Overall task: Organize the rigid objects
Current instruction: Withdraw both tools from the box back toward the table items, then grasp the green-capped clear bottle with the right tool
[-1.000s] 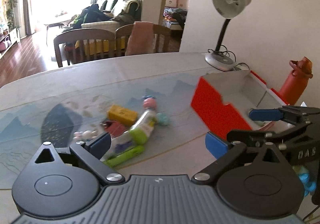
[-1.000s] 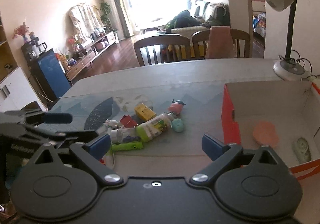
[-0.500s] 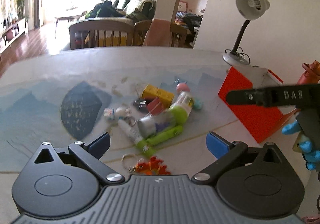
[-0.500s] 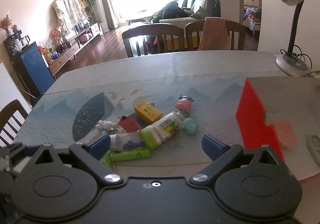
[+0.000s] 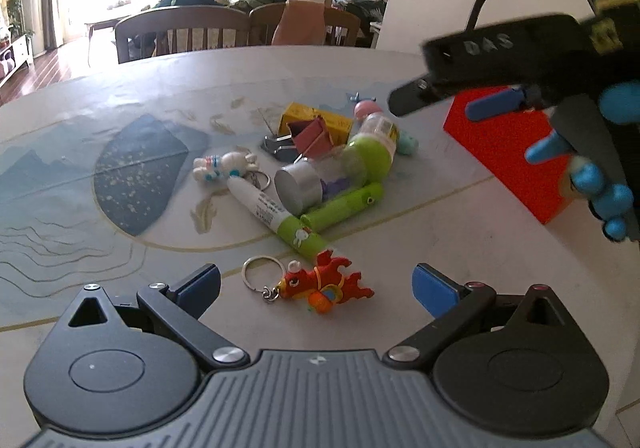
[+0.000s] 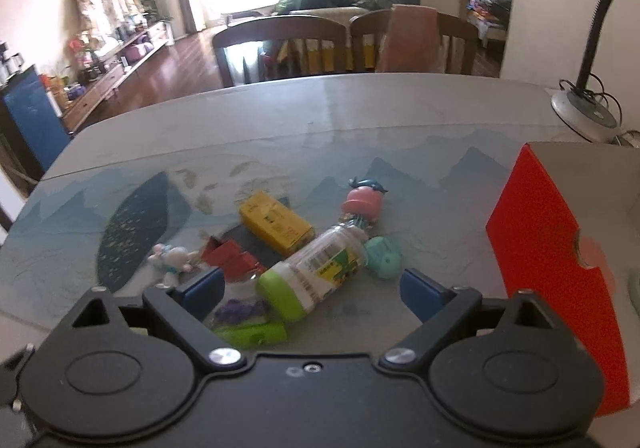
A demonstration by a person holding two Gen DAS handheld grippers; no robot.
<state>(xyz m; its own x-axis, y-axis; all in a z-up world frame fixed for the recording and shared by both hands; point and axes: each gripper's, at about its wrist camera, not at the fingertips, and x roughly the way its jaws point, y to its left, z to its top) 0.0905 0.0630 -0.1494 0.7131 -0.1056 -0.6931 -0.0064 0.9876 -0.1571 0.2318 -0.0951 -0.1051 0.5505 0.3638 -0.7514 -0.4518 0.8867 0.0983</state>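
Observation:
A pile of small objects lies mid-table: a clear bottle with a green cap (image 5: pixel 368 152) (image 6: pixel 316 276), a white tube (image 5: pixel 276 216), a green marker (image 5: pixel 344 206) (image 6: pixel 252 334), a yellow box (image 5: pixel 316 120) (image 6: pixel 276 222), a red clip (image 5: pixel 314 136), a white rabbit charm (image 5: pixel 220 166) and a pink figurine (image 6: pixel 364 204). The red dragon keychain (image 5: pixel 324 282) rests on the table between the fingertips of my open left gripper (image 5: pixel 316 286). My right gripper (image 6: pixel 312 290) is open, low over the bottle's green cap. A red box (image 5: pixel 516 152) (image 6: pixel 552 248) stands to the right.
A desk lamp (image 6: pixel 588 116) stands at the back right by the wall. Wooden chairs (image 6: pixel 280 44) line the table's far edge. The right gripper's black body (image 5: pixel 520 48), held by a blue-gloved hand (image 5: pixel 600 176), fills the upper right of the left wrist view.
The left gripper has swung left, away from the red box, and now faces the pile with the dragon keychain in front. The right gripper moved forward and down toward the bottle. Both stay open.

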